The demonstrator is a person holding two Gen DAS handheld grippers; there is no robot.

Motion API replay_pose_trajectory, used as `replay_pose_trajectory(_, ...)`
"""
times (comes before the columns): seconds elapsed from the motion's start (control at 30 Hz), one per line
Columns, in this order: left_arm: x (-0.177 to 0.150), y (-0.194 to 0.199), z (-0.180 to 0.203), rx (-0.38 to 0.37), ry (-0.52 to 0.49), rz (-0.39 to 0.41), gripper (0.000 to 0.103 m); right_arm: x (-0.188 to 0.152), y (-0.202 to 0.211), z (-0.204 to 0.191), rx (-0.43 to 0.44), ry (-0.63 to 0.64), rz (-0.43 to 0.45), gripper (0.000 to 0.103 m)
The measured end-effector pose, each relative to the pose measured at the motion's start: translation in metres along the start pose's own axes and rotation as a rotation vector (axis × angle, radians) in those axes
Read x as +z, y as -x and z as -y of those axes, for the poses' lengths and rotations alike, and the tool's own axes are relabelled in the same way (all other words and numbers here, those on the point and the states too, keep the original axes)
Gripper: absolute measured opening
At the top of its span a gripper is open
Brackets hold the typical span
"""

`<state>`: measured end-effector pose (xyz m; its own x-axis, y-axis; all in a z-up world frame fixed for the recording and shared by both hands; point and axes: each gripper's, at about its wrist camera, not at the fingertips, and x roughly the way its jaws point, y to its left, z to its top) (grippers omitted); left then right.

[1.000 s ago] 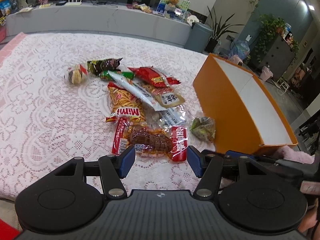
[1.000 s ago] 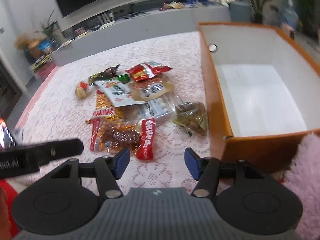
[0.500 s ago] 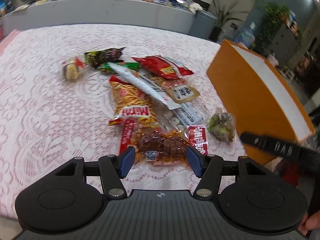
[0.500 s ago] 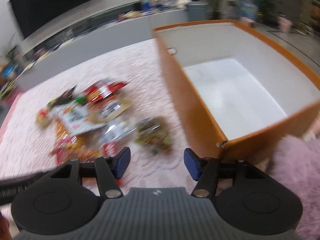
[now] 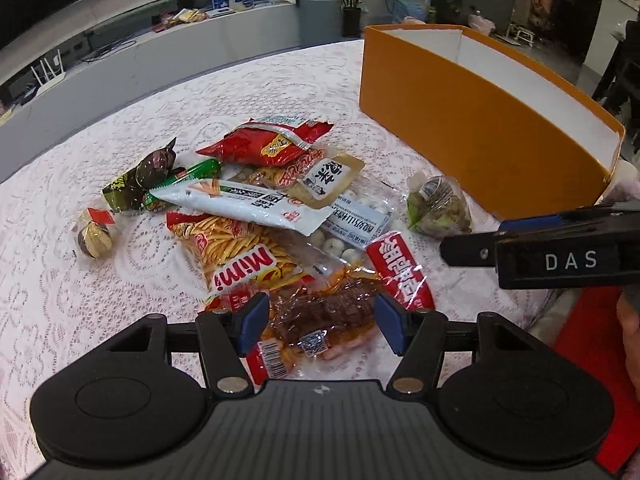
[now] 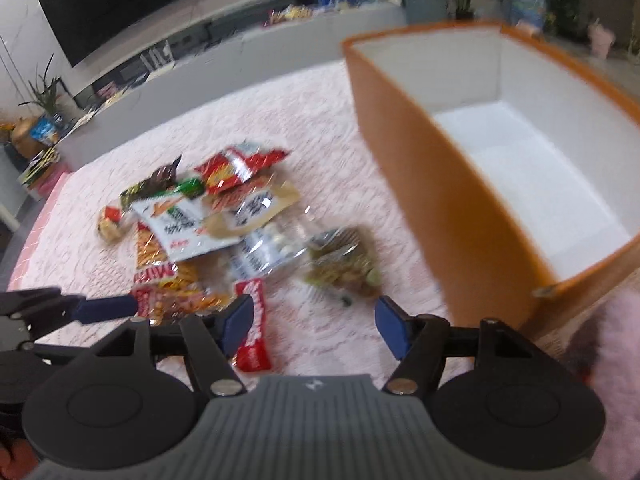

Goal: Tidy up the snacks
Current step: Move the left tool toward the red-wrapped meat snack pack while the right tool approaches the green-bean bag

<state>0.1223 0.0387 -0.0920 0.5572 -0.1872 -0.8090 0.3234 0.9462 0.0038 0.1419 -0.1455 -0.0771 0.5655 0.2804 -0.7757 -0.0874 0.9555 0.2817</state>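
We hover left gripper over nearest snack, clear meat pack, lying straight ahead between wide-open blue pads, long axis crosswise to fingers. No contact we can confirm. Right gripper open wide, empty, nearer green pack. Orange box at right, empty.

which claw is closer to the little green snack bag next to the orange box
Right. The right claw sits just short of the green snack bag, open and aimed at it. The left claw is further over, open around the brown meat snack packet.
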Motion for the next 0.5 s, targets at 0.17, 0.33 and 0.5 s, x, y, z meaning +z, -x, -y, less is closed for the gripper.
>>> replay_pose_trajectory(0.17, -0.014, -0.005, -0.017, -0.025, 0.077, -0.024, 0.066, -0.002, -0.02, -0.005, 0.082, -0.016, -0.084, 0.06)
replay_pose_trajectory(0.33, -0.021, -0.007, -0.019, -0.046, 0.079, -0.006, 0.066, -0.004, -0.038, -0.013, 0.096, -0.015, -0.139, 0.059)
replay_pose_trajectory(0.5, -0.023, -0.012, -0.008, -0.029, -0.006, 0.02, 0.066, -0.007, -0.045, -0.017, 0.109, -0.014, -0.171, 0.039)
